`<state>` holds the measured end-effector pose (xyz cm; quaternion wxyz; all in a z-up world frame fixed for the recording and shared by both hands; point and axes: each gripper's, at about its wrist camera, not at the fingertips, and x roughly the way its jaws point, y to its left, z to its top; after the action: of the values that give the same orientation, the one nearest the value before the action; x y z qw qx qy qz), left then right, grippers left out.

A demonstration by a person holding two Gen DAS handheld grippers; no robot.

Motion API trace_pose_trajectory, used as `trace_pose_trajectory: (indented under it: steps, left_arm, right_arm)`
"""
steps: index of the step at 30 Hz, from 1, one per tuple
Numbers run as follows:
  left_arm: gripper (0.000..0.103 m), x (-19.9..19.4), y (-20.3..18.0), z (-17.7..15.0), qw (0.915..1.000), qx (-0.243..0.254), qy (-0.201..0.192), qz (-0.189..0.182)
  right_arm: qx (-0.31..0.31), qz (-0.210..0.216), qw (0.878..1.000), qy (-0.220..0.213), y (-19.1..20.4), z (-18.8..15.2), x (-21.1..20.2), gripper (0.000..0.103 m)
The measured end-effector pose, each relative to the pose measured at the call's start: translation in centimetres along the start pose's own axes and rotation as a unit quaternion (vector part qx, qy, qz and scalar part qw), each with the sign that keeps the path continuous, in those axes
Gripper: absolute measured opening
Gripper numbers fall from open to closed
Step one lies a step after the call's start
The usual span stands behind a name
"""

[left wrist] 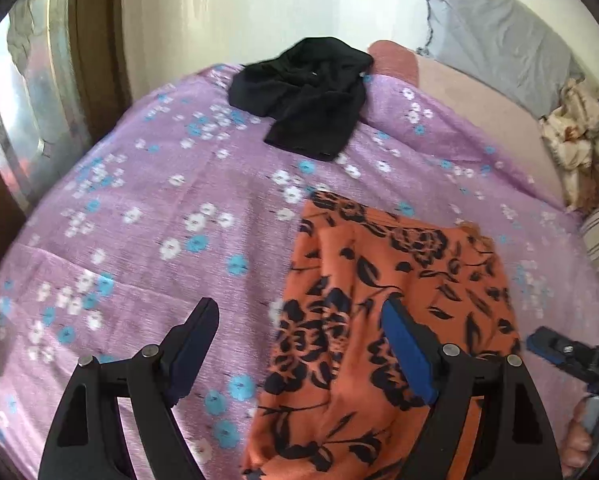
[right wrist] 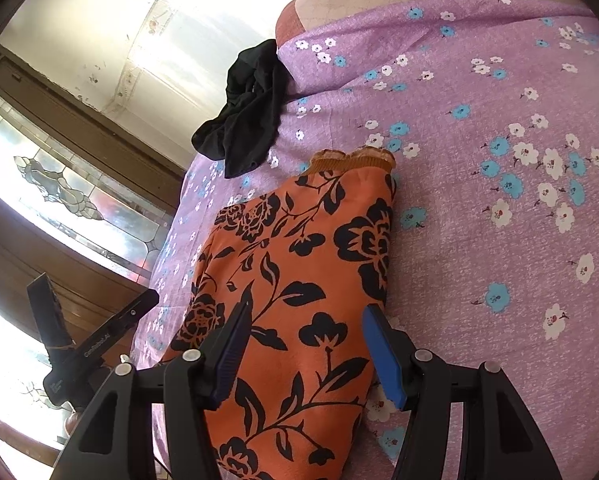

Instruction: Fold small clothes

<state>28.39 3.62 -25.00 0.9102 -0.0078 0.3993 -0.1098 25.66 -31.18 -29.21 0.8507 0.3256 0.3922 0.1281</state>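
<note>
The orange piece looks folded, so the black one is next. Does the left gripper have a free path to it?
Probably yes. The left gripper is open and empty, and only bare purple sheet lies between it and the black garment crumpled at the bed's far edge. The orange garment sits off to one side.

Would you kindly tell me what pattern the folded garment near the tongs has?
Orange garment with black flowers and leaves, clearest in the right wrist view.

Daylight is flooding both pictures, blowing the white wall (right wrist: pixel 203 20) out to glare in the right wrist view, and the stained glass window (right wrist: pixel 79 196) is shining brightly beside it. The left wrist view is looking soft and smeared, especially across the purple flowered sheet (left wrist: pixel 147 208), while the right one is staying sharper. Fisheye bending is curving everything toward dark corners, and shadows are staying faint.
</note>
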Motion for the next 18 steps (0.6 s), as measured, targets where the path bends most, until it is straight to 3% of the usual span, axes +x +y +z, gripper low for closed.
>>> trace_pose_trajectory:
  steps: [4, 7, 13, 16, 18]
  left_arm:
    - [0.084, 0.3, 1.6, 0.1, 0.9973, -0.038, 0.017, -0.061]
    - [0.084, 0.6, 2.6, 0.1, 0.995, -0.063, 0.023, -0.073]
    - [0.084, 2.4, 2.0, -0.8, 0.9957, -0.051, 0.068, -0.036]
    - [0.084, 4.3, 0.5, -1.9, 0.9938, -0.007, 0.11, 0.013]
    - [0.084, 4.9, 0.0, -2.4, 0.9925, 0.004, 0.12, 0.025]
  right_arm:
    - [0.002, 0.008, 1.0, 0.006, -0.1, 0.0, 0.1, 0.062]
    - [-0.001, 0.013, 1.0, 0.006, 0.1, 0.0, -0.1, 0.062]
    - [-0.045, 0.041, 0.998, -0.003, 2.0, -0.6, -0.4, 0.062]
    - [-0.067, 0.023, 0.997, 0.023, 2.7, -1.4, 1.0, 0.054]
    - [-0.081, -0.014, 0.995, 0.06, 2.6, -2.0, 3.0, 0.043]
